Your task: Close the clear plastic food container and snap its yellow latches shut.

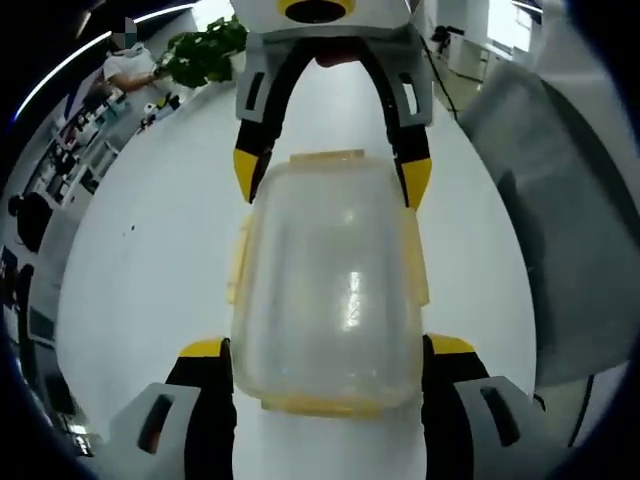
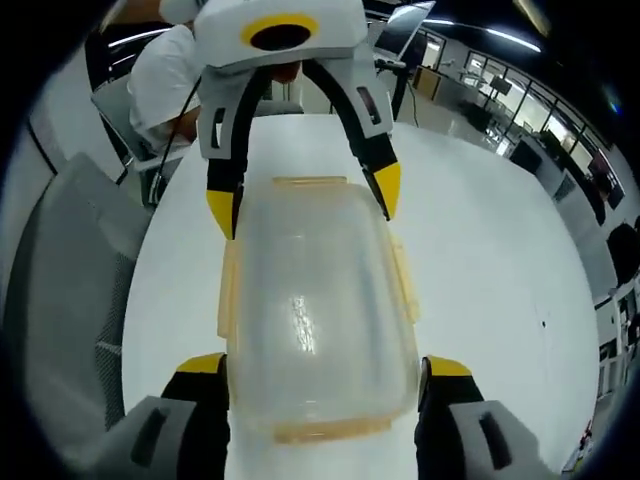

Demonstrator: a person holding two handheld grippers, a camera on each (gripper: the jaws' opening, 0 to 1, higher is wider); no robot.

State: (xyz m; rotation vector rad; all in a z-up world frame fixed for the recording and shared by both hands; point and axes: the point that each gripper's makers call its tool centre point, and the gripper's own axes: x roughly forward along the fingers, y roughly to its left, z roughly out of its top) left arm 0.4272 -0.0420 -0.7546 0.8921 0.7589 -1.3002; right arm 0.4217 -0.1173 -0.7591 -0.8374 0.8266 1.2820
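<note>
A clear plastic food container (image 1: pixel 330 290) (image 2: pixel 310 310) lies on the white table (image 1: pixel 150 270), its lid resting on top. Yellow latches (image 1: pixel 238 262) (image 2: pixel 403 285) along its long sides flare outward, and more yellow latches sit at both short ends. My left gripper (image 1: pixel 328 347) is open, its yellow-tipped jaws straddling the container's near end, close against both sides. My right gripper (image 2: pixel 322 365) (image 1: pixel 330 178) faces it from the opposite end, also open, with its jaws straddling that end. The left gripper (image 2: pixel 303 200) shows at the top of the right gripper view.
A grey chair (image 1: pixel 560 220) (image 2: pixel 60 290) stands beside the table. A green plant (image 1: pixel 205 50) sits at the table's far end. A person in white (image 2: pixel 170 75) is behind the left gripper. Bare table surface (image 2: pixel 480 270) spreads on the side away from the chair.
</note>
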